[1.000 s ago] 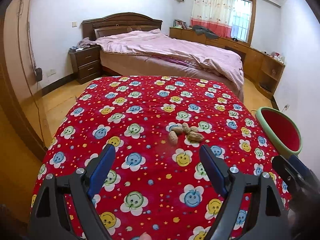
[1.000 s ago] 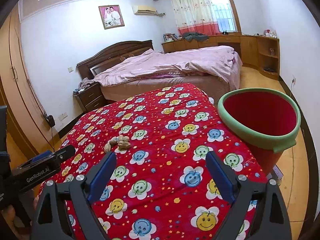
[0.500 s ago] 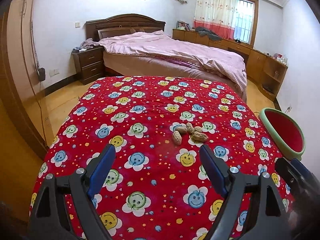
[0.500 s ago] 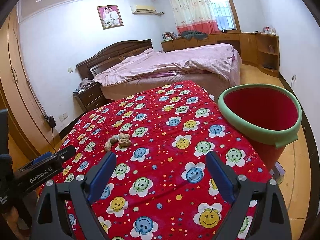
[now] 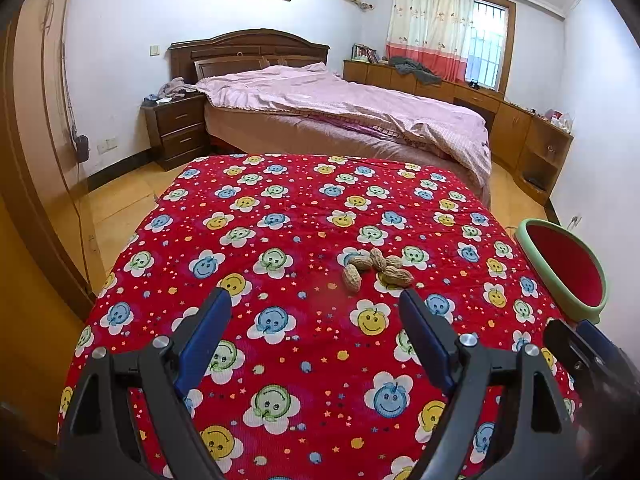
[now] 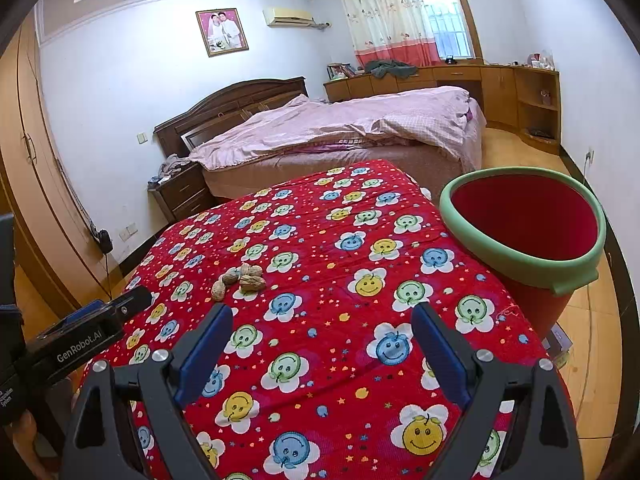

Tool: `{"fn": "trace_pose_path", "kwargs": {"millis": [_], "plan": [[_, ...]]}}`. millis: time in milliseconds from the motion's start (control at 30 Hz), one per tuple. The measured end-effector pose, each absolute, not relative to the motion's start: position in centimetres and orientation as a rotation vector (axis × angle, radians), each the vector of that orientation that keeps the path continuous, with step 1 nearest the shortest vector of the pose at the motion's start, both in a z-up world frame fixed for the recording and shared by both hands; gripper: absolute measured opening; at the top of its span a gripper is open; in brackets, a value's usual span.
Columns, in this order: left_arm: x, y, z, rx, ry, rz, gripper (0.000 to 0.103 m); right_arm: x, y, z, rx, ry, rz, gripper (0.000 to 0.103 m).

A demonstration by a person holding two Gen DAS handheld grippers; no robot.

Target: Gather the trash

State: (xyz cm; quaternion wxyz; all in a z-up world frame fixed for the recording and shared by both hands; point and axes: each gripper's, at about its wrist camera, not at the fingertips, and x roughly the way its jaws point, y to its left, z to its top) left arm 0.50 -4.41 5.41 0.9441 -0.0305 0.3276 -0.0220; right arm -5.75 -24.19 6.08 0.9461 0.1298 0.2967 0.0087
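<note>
A small heap of peanuts in their shells (image 5: 376,266) lies on the red smiley-flower cloth of the table (image 5: 280,240); in the right wrist view the peanuts (image 6: 240,278) sit left of centre. My left gripper (image 5: 316,300) hangs open above the cloth, just short of the peanuts, with nothing between its blue pads. My right gripper (image 6: 322,316) is open too, over bare cloth, with the peanuts ahead to its left. A red bin with a green rim (image 6: 524,228) stands off the table's right edge; the bin (image 5: 568,268) shows at the right of the left wrist view.
Behind the table stands a bed (image 6: 340,132) with a pink quilt, a nightstand (image 5: 176,128) to its left and wooden cabinets (image 6: 500,88) along the right wall. A wardrobe (image 6: 24,160) runs down the left. Wooden floor surrounds the table.
Both views have drifted slightly, so the peanuts and the bin sit a little differently in frame. Both grippers stay open and nothing on the table has moved.
</note>
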Motion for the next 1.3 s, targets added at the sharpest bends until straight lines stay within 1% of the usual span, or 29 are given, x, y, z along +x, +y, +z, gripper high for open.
{"fn": "trace_pose_path", "kwargs": {"millis": [1300], "plan": [[0.46,-4.17,5.27,-0.070,0.674,-0.045,0.085,-5.78,-24.24,6.05,0.266,0.604,0.018,0.092]]}}
